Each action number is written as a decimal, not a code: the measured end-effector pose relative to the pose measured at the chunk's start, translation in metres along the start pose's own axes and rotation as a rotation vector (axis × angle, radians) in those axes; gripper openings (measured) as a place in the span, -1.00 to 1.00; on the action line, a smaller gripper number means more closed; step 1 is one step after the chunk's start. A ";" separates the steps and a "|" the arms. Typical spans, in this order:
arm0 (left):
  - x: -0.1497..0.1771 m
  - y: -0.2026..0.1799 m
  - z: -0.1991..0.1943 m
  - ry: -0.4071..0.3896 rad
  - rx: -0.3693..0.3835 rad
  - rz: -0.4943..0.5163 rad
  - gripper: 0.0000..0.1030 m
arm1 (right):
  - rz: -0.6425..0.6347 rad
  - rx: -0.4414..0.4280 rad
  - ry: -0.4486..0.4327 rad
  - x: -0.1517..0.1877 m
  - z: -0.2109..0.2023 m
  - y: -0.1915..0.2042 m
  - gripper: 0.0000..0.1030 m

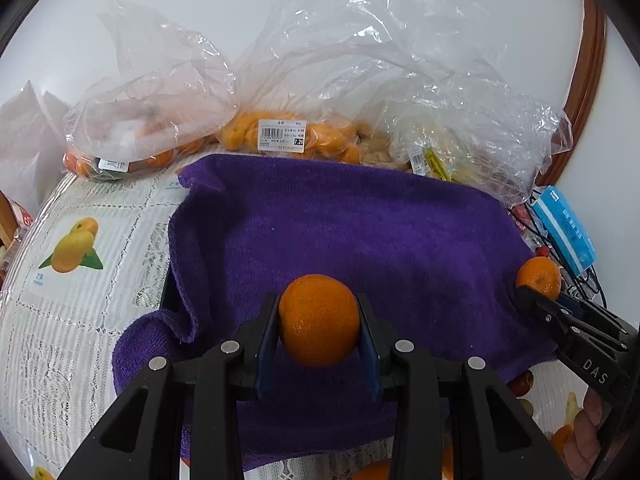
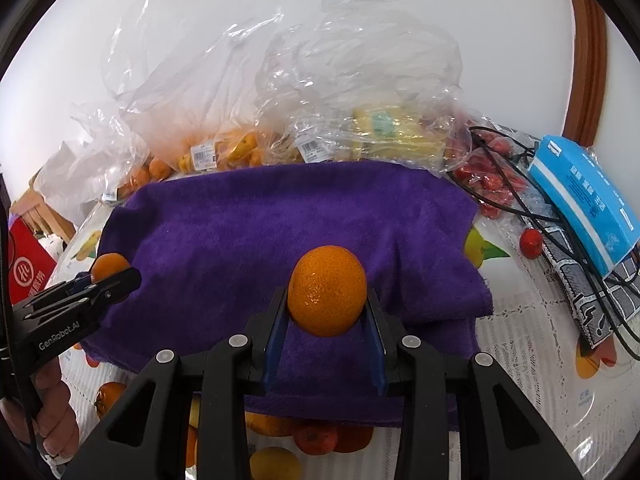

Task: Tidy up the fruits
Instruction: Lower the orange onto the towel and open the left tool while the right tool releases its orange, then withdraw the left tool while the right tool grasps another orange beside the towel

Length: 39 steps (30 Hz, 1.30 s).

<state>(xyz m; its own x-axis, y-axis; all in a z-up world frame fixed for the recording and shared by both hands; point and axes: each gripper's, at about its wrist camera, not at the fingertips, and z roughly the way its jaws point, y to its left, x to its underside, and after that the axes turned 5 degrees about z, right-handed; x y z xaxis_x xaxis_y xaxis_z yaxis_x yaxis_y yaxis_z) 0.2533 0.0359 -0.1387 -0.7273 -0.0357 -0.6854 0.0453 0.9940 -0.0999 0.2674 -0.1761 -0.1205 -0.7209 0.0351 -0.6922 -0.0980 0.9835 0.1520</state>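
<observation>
Table (image 2: 532, 344): lace-patterned cloth with printed fruit. Purple towel (image 1: 340, 232): spread over the middle, rumpled at its left edge. Clear plastic bags (image 1: 288, 80): heaped behind the towel, holding oranges and other produce. Blue box (image 2: 588, 200): right of the towel. My left claw (image 1: 319, 322): clamped on 1 orange (image 1: 319, 320) above the towel. My right claw (image 2: 327, 300): clamped on 1 second orange (image 2: 327, 296) above the towel.
</observation>
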 end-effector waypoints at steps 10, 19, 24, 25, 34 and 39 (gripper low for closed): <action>0.000 -0.003 0.004 0.037 0.008 0.009 -0.33 | 0.013 0.024 0.013 -0.001 0.002 -0.006 -0.30; 0.001 -0.008 0.000 0.028 0.020 0.034 -0.32 | 0.000 0.042 0.003 -0.001 0.000 -0.005 -0.30; -0.001 -0.006 -0.004 0.013 0.026 0.021 -0.03 | -0.005 0.026 -0.018 -0.001 -0.007 -0.003 -0.22; -0.002 -0.005 -0.005 0.006 0.023 0.019 -0.03 | -0.004 0.022 -0.022 -0.001 -0.008 -0.003 -0.12; -0.004 -0.001 -0.014 -0.025 0.024 -0.005 0.06 | 0.016 0.018 -0.054 -0.003 -0.017 -0.003 0.20; -0.003 0.000 -0.019 -0.047 0.015 -0.010 0.06 | 0.000 0.030 -0.072 -0.002 -0.021 0.000 0.20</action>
<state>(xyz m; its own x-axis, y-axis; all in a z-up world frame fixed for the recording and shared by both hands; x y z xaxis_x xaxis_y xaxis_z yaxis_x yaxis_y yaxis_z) 0.2422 0.0376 -0.1224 -0.6950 -0.0508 -0.7173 0.0489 0.9919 -0.1176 0.2548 -0.1802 -0.1043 -0.6698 0.0465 -0.7411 -0.0765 0.9884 0.1312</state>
